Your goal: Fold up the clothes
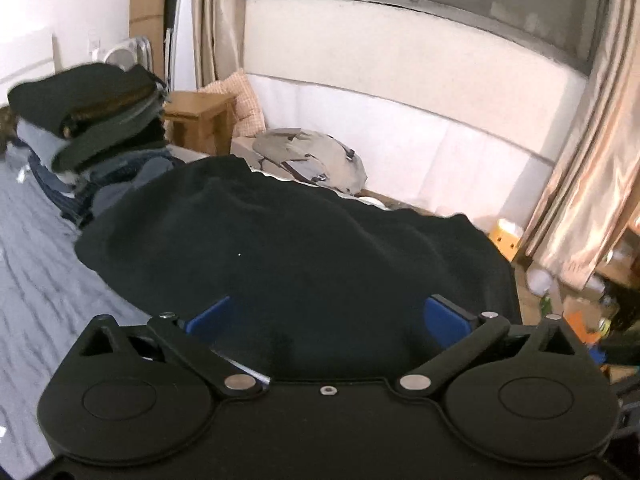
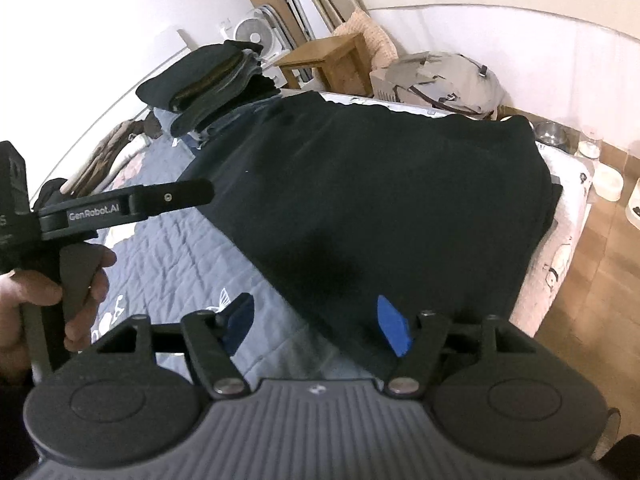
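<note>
A large black garment point(image 1: 288, 248) lies spread flat across the bed, also seen as the black garment point(image 2: 380, 200) in the right wrist view. My left gripper point(image 1: 328, 312) hovers over its near part, with both blue pads far apart and nothing pinched between them. My right gripper point(image 2: 316, 324) stands open over the garment's near left edge, where the cloth runs under the gap and the pads are not pressing on it. A hand point(image 2: 80, 280) holds the left tool's handle at the left of the right wrist view.
A stack of folded clothes point(image 1: 88, 112) point(image 2: 208, 80) sits at the bed's far left on the blue-grey quilt point(image 1: 40, 260) point(image 2: 172, 256). Beyond the bed are a wooden stool point(image 2: 328, 60), a grey backpack point(image 1: 312, 156) and curtains point(image 1: 580, 180). Bowls point(image 2: 608, 184) stand on the floor at right.
</note>
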### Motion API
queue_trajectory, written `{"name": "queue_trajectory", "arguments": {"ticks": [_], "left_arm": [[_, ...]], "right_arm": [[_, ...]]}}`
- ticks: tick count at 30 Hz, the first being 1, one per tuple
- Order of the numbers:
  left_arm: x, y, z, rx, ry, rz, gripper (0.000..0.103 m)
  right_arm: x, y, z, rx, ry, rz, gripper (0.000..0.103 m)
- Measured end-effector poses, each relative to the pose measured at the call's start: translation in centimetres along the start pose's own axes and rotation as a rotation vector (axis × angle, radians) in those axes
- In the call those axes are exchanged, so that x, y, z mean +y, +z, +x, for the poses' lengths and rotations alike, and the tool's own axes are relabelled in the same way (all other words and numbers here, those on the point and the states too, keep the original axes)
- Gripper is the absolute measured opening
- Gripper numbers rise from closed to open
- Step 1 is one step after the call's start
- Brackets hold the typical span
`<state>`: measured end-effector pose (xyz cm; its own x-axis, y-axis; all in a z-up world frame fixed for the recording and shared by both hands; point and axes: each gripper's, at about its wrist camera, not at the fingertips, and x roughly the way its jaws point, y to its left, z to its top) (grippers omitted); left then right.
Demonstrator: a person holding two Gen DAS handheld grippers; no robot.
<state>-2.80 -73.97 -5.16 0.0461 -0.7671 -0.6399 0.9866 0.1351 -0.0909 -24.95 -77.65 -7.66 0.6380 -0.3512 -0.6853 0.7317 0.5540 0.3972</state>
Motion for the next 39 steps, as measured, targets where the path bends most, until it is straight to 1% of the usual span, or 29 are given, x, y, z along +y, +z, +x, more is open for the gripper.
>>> {"name": "queue_trajectory", "arguments": {"ticks": [2, 4, 7, 11, 14, 16, 18, 23, 27, 30, 34, 39], "left_arm": [[-0.4, -0.4, -0.9, 0.002, 0.008, -0.008, 0.103], [-0.5, -0.9, -1.9, 0.002, 0.0, -0.011, 0.103], [-1.0, -1.8, -3.4, 0.0, 0.018, -0.015, 0.103], [-1.7, -2.8, -4.6, 0.028, 0.046, 0.01, 0.103], [-2.1, -3.4, -5.2, 0.086, 0.05, 0.025, 0.103], [-2.5, -4.0, -5.9, 0.088, 0.05, 0.036, 0.103], [-2.8, -4.4, -6.7, 0.091, 0.054, 0.034, 0.103], [-2.8, -4.5, -8.3, 0.126, 0.032, -0.03, 0.103], [-3.3, -4.1, -9.5, 0.116, 0.054, -0.005, 0.103], [-3.5, -3.7, -10.1, 0.113, 0.063, 0.012, 0.103], [-3.4, -3.0, -10.8, 0.108, 0.055, 0.018, 0.103], [-3.2, -2.5, -10.8, 0.121, 0.041, 0.045, 0.103]], "right_arm": [[0.4, -0.4, -0.8, -0.013, -0.018, -0.023, 0.068], [0.6, -0.5, -1.5, -0.012, -0.026, -0.035, 0.068], [0.8, -0.8, -2.7, -0.007, -0.038, -0.067, 0.068], [1.5, -1.2, -4.6, 0.03, -0.033, -0.129, 0.068], [2.4, -1.4, -6.1, 0.059, -0.035, -0.204, 0.068], [3.0, -1.5, -7.3, 0.07, -0.042, -0.255, 0.068], [3.5, -1.4, -8.4, 0.07, -0.05, -0.278, 0.068], [4.4, -1.7, -10.6, 0.079, -0.033, -0.281, 0.069], [5.5, -2.2, -11.5, 0.073, -0.049, -0.317, 0.069], [5.8, -2.3, -11.7, 0.063, -0.057, -0.317, 0.069], [5.9, -1.9, -11.7, 0.049, -0.079, -0.309, 0.069], [6.1, -1.8, -12.2, 0.047, -0.112, -0.307, 0.069]]}}
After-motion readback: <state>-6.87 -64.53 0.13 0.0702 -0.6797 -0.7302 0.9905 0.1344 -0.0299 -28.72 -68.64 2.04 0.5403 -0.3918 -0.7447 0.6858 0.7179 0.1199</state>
